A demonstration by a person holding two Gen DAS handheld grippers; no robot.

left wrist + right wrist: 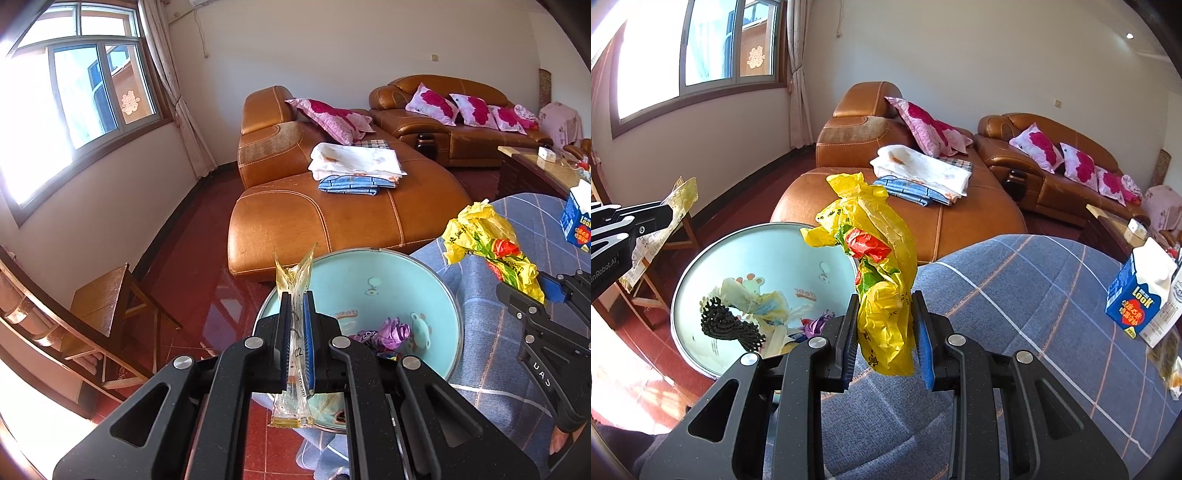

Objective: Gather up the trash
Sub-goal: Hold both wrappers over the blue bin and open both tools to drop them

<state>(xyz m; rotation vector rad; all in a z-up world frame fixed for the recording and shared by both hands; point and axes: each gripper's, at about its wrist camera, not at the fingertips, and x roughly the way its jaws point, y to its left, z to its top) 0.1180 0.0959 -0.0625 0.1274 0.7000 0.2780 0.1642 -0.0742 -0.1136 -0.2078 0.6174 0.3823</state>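
My left gripper [297, 295] is shut on a clear yellowish plastic wrapper [293, 280] and holds it upright over the near rim of a light blue bin [448, 295]. The same gripper [666, 216] and wrapper [681, 194] show at the left of the right wrist view. My right gripper [886, 299] is shut on a crumpled yellow plastic bag [879, 258], held above the blue checked tablecloth [1015, 295] just right of the bin [713, 254]. The bag also shows in the left wrist view [487, 240]. The bin holds a purple wrapper [393, 330], black foam netting [729, 325] and paper scraps.
A blue and white milk carton [1137, 295] stands on the cloth at the right, another wrapper [1171, 362] near it. An orange leather sofa [960, 221] with folded cloths lies beyond. A wooden stool [107, 295] stands left on the red floor.
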